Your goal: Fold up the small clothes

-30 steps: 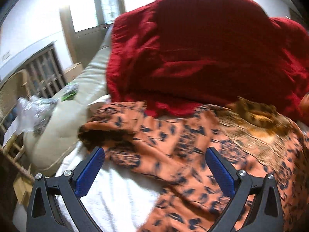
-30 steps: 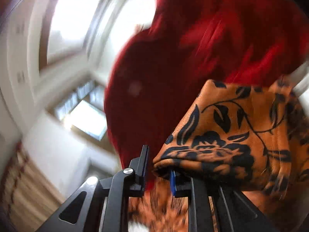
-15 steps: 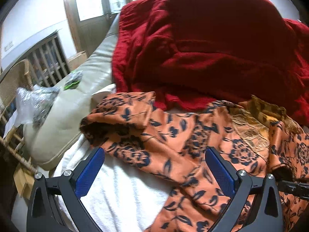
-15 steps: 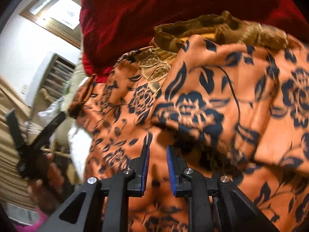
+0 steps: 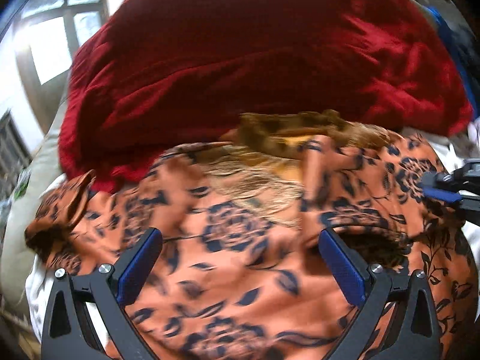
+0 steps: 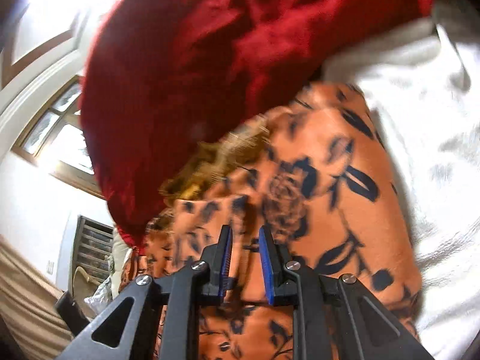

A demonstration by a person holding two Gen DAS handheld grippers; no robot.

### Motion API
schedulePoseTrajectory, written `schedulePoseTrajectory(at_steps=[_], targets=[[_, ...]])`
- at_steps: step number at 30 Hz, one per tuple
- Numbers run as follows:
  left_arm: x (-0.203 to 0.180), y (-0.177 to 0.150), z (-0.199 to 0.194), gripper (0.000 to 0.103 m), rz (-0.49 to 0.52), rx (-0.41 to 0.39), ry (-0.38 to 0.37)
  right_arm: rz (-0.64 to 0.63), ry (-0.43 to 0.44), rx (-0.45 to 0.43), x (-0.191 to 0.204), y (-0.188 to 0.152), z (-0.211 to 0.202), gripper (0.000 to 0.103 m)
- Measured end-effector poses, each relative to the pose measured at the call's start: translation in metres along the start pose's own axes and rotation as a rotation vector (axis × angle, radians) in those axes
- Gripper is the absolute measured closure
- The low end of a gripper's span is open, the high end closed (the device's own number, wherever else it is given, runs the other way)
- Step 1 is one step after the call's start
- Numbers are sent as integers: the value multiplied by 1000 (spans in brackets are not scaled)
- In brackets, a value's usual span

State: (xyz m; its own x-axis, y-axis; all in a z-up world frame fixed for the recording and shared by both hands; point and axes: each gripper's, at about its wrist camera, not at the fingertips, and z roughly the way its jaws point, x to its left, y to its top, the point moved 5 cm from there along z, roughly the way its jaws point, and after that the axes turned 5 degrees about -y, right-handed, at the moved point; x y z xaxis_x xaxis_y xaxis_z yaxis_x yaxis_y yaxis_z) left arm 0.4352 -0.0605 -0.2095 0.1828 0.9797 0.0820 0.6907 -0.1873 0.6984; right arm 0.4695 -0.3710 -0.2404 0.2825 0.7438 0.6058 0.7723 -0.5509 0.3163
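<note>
The orange flowered garment (image 5: 240, 270) lies rumpled on a white sheet (image 6: 420, 150), its top edge against a red blanket (image 5: 240, 60), so it probably needs smoothing before any fold. The left gripper (image 5: 240, 258) hangs over its middle with jaws wide and nothing between them. The right gripper (image 6: 244, 258) sits low over the cloth at the garment's right side, jaws narrow with a clear gap, gripping nothing, likely placed to pinch an edge

No readable text, label, brand, number or sign is found in either wrist view. Only a dark floral print is carried by the orange garment (image 5: 240, 270) under the grippers, and what lies beyond is blurred past reading.
</note>
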Motion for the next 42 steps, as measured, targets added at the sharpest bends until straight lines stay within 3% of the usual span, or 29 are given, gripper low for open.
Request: schedulePoseTrajectory(at_steps=[1, 8, 10, 12, 14, 17, 20, 22, 24, 25, 26, 27, 29, 30, 33, 36, 37, 38, 40, 42], targets=[[-7, 1, 4, 0, 18, 4, 14, -10, -71, 12, -7, -4, 9, 86], [-28, 17, 43, 3, 56, 30, 27, -68, -37, 12, -8, -7, 11, 83], [-21, 20, 48, 23, 11, 41, -11, -89, -28, 16, -10, -9, 8, 83], [-9, 27, 44, 62, -92, 39, -107, -111, -28, 10, -7, -12, 8, 83], [7, 31, 40, 72, -175, 29, -140, -136, -33, 0, -4, -13, 10, 83], [53, 29, 27, 72, -339, 21, -73, -157, -40, -12, 2, -17, 15, 83], [90, 18, 8, 72, -429, 2, -7, -172, -46, -20, 7, -20, 17, 83], [94, 15, -5, 72, -409, -8, -14, -142, -53, 2, 13, -19, 16, 83], [90, 15, -16, 70, -366, -20, -6, -105, 48, 36, 26, -19, 16, 83], [85, 18, -19, 66, -345, -29, 3, -77, 121, 52, 33, -20, 18, 83], [82, 19, -21, 52, -324, -33, 15, -51, 151, 56, 39, -19, 21, 83], [77, 18, -24, 40, -301, -27, 27, -57, 103, 43, 43, -18, 24, 83], [80, 18, -25, 39, -286, -6, 40, -153, -165, 7, 51, -14, 35, 83], [82, 18, -26, 39, -291, -2, 35, -174, -233, 11, 55, -14, 44, 83], [98, 21, -33, 38, -319, -3, 50, -158, -250, -24, 70, -16, 56, 81], [139, 20, -39, 37, -375, -25, 141, -234, -24, 71, 121, -31, 74, 81], [153, 18, -41, 37, -396, -30, 167, -253, 121, 119, 146, -40, 78, 81], [165, 16, -44, 37, -418, -33, 190, -272, 283, 134, 173, -48, 72, 81], [193, 10, -49, 37, -479, -40, 225, -310, 449, 82, 208, -52, 47, 81], [215, 2, -56, 37, -559, -52, 230, -356, 448, 29, 217, -50, 29, 81]])
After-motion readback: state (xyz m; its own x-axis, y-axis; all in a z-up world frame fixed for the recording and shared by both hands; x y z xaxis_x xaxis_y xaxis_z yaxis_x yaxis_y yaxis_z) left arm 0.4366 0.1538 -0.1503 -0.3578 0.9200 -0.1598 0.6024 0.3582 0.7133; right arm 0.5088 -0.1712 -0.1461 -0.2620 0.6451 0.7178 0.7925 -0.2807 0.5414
